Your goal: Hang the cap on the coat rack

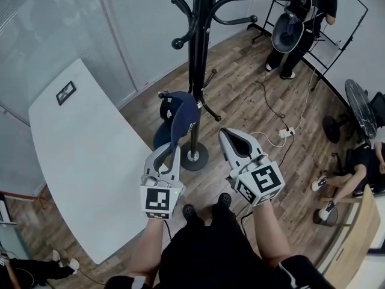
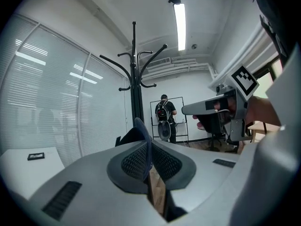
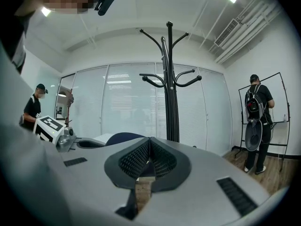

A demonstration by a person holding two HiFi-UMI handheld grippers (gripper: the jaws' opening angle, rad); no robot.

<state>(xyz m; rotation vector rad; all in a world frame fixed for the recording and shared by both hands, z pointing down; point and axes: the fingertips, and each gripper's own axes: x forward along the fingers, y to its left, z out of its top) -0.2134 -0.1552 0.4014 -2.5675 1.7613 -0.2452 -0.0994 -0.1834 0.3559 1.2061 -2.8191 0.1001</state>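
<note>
A navy cap (image 1: 181, 116) hangs in the air just left of the coat rack's pole (image 1: 199, 71), above its round base (image 1: 195, 157). My left gripper (image 1: 172, 150) is shut on the cap's edge. In the left gripper view a thin fold of the navy cap (image 2: 143, 142) is pinched between the pads, with the black coat rack (image 2: 136, 98) beyond. My right gripper (image 1: 227, 133) is held beside it to the right, shut with nothing in it. In the right gripper view the pads (image 3: 141, 157) meet, and the cap (image 3: 123, 137) and the coat rack (image 3: 170, 88) show ahead.
A white table (image 1: 78, 155) fills the left. On the wooden floor lie a cable and a power strip (image 1: 284, 132). A person with a backpack (image 1: 301, 17) stands by a frame at the far right, and a fan (image 1: 360, 101) and a seated person (image 1: 360, 164) are at the right edge.
</note>
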